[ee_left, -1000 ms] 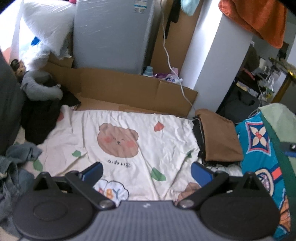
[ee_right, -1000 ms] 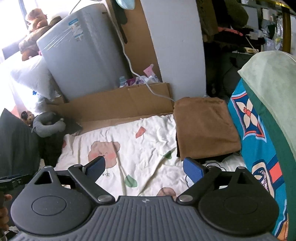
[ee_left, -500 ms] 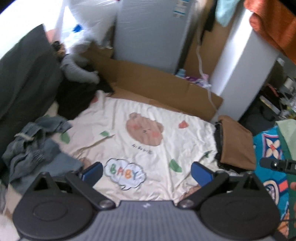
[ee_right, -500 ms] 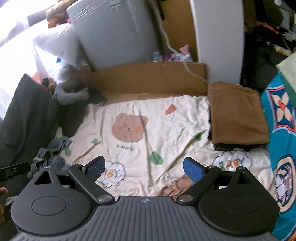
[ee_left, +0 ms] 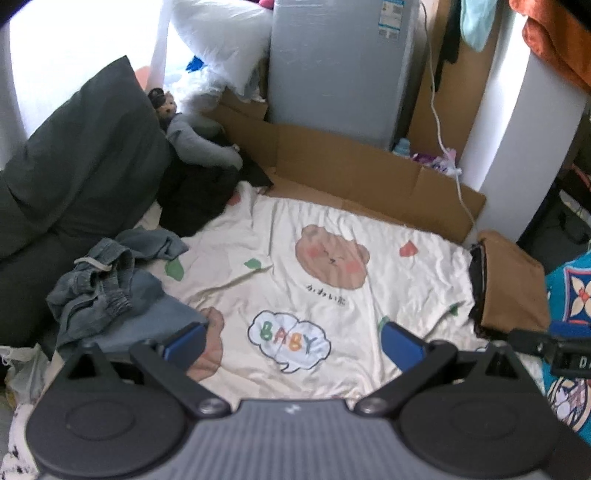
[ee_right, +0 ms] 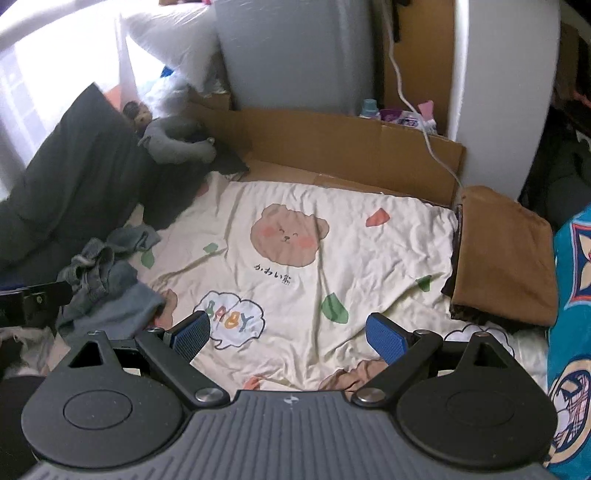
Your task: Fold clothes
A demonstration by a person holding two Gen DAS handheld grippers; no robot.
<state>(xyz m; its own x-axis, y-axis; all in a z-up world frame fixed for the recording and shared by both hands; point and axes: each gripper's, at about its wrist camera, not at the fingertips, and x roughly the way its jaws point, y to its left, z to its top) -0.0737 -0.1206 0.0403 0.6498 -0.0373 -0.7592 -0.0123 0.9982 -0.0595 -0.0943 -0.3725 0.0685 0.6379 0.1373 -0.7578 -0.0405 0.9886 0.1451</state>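
On the cream bear-print sheet [ee_left: 388, 280], a cloud patch reads "BABY" [ee_left: 290, 340]. At the sheet's left edge lie crumpled blue-grey jeans [ee_left: 107, 288]; a folded brown garment [ee_right: 506, 254] sits at its right. Left tongs [ee_left: 293, 341] and right tongs [ee_right: 290, 332] hang wide, empty.

The near edge of the cream bear-print sheet [ee_left: 332, 280] is hidden behind the left gripper [ee_left: 293, 345] body. The dark garments under the folded brown cloth [ee_right: 502, 254] show only as thin edges; their kind cannot be told. The blue patterned fabric [ee_right: 572, 295] is cut off by the right border. The orange towel [ee_left: 554, 33] is cropped at the top corner. The label on the grey appliance [ee_left: 389, 18] is too small to read. Bottles behind the cardboard [ee_right: 332, 144] are partly hidden.
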